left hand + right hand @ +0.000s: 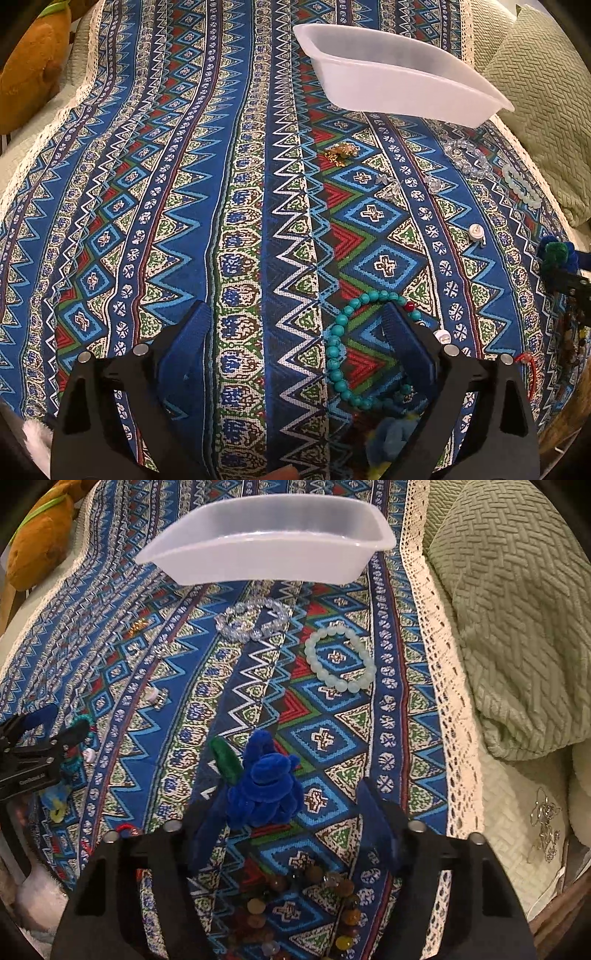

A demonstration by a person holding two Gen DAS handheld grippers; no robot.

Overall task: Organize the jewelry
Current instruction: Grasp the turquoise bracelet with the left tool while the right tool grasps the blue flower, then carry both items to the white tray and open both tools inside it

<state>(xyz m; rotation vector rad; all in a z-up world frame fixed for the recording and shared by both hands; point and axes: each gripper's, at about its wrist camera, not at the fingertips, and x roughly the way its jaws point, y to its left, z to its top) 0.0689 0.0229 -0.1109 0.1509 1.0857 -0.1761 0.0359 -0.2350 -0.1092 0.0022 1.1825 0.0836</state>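
A white plastic tray (402,92) stands at the far side of the patterned cloth; it also shows in the right wrist view (266,563). My left gripper (295,314) is open, its right finger lying inside a turquoise bead bracelet (338,354). My right gripper (291,797) is open, with a blue velvet flower (264,786) between its fingers, near the left one. A brown and amber bead bracelet (303,908) lies under it. A clear bead bracelet (255,622) and a pale green bracelet (340,657) lie near the tray.
A gold brooch (340,152), small crystal pieces (391,186) and a white earring (475,233) lie on the cloth. A green quilted blanket (509,635) is at the right, a brown plush toy (40,542) at the far left. A thin chain (546,827) lies beyond the cloth's lace edge.
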